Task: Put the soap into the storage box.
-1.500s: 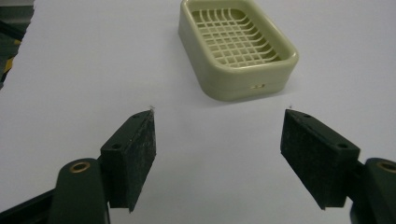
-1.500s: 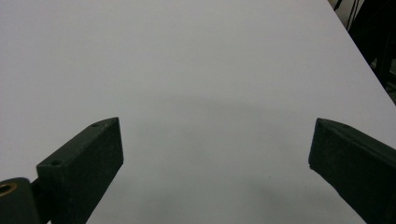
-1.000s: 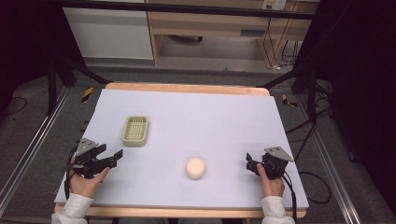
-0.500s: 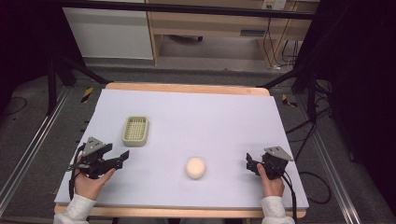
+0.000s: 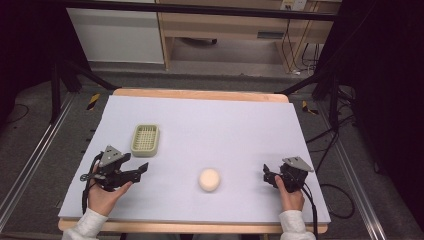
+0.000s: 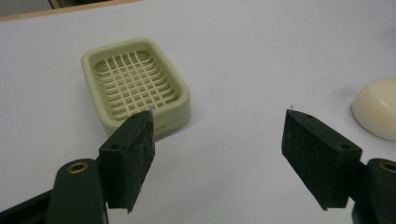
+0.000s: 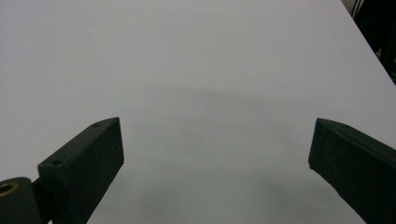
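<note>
This looks like a lab or test room set up for recording, not a home. The surface (image 5: 240,125) is a plain white sheet on a wooden board, ringed by a dark metal frame (image 5: 55,90) with black curtains (image 5: 385,75) on both sides. Loose cables (image 5: 295,47) trail over grey carpet (image 5: 225,82), yellow-black tape (image 5: 93,101) marks the floor, and behind stand a white cabinet (image 5: 117,35) and what may be a wooden workbench (image 5: 235,25), though it is too far off to be sure.

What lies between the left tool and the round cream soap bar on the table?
Nothing: in the high view, bare pale lavender tabletop separates the left tool from the round cream soap bar; the green slatted soap dish sits off to the side.
</note>
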A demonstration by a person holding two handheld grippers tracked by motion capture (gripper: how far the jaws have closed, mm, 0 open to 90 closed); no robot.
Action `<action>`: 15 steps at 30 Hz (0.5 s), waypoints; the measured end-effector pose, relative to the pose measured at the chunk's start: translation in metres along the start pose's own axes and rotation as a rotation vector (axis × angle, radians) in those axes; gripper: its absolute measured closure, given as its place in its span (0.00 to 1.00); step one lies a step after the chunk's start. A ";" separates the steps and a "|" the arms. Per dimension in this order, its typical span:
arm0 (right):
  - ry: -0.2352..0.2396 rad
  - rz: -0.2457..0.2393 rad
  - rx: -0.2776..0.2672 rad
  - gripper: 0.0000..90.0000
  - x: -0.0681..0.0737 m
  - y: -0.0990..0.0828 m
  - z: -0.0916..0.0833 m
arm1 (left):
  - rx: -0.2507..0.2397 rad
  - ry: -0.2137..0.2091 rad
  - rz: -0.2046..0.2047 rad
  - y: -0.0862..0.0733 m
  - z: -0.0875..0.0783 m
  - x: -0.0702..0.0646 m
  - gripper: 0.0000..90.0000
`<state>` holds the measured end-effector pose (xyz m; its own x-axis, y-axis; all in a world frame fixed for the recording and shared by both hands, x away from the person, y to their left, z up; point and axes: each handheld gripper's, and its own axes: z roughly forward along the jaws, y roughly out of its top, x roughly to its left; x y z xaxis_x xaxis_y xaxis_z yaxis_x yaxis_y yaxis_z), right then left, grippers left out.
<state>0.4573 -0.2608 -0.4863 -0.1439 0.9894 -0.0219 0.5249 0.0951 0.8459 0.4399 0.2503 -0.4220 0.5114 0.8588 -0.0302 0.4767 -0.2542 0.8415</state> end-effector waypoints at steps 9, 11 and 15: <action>0.000 -0.004 -0.004 0.04 0.000 0.000 0.000 | -0.013 -0.024 0.012 0.015 0.002 -0.008 0.28; 0.001 -0.003 -0.004 0.04 0.000 0.000 0.000 | -0.013 -0.031 0.016 0.018 0.004 -0.012 0.28; 0.004 -0.001 -0.003 0.04 0.000 0.000 0.000 | -0.009 -0.048 0.031 0.024 0.010 -0.019 0.28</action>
<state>0.4571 -0.2610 -0.4863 -0.1474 0.9889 -0.0206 0.5226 0.0956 0.8472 0.4488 0.2232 -0.4066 0.5595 0.8283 -0.0301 0.4540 -0.2758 0.8472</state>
